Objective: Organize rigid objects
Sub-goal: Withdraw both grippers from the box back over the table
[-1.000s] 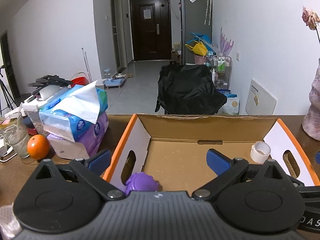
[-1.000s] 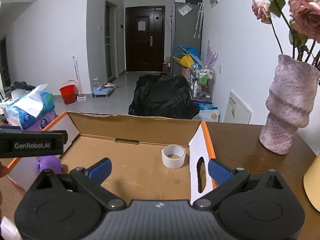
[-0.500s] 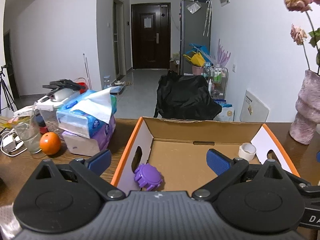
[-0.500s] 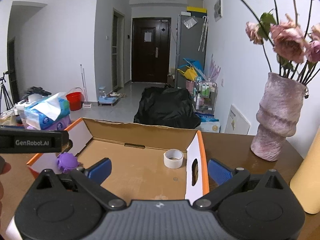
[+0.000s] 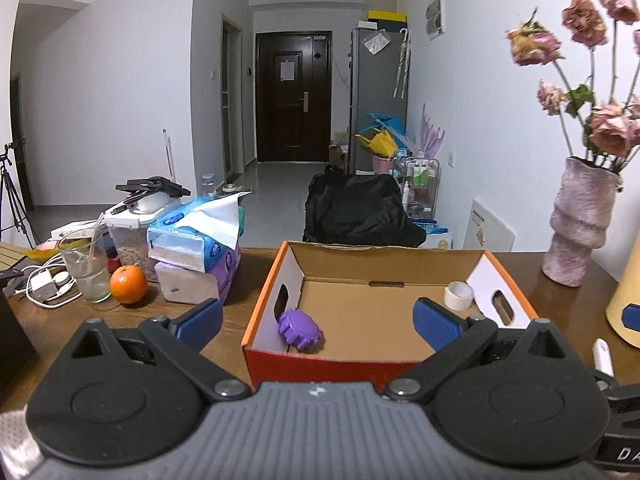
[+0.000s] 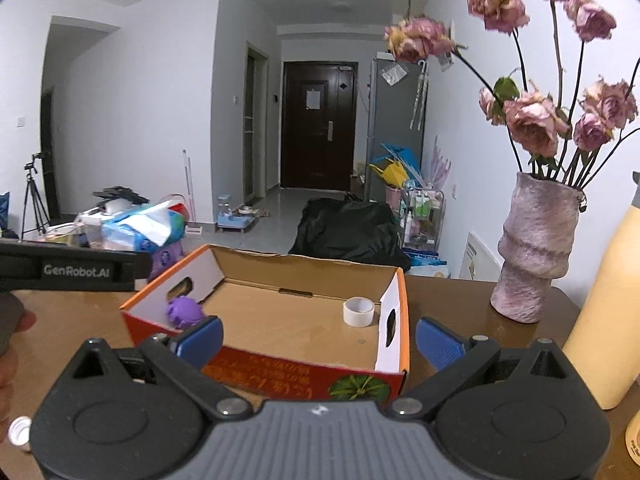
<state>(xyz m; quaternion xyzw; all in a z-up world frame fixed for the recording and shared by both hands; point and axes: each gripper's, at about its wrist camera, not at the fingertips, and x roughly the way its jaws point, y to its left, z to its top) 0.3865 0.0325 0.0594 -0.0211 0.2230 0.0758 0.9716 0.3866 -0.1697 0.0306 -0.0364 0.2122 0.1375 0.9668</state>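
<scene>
Both the left hand-held gripper (image 5: 318,320) and right hand-held gripper (image 6: 319,338) gape wide, empty. Ahead of them, a cardboard box (image 5: 384,354) on the bench (image 5: 228,320) holds a purple toy (image 5: 301,328) and tape roll (image 5: 459,295).

Wooden table (image 5: 240,322): cardboard box (image 5: 384,360), tissue packs (image 5: 196,276), orange (image 5: 128,284), glass (image 5: 86,270), vase (image 6: 534,252).

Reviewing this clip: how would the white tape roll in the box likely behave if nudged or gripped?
The white tape roll lies flat on its end on the cardboard box floor, so a nudge would probably slide it, not roll it. It is a hollow ring, so likely light. It looks rigid enough to pinch across its wall.
</scene>
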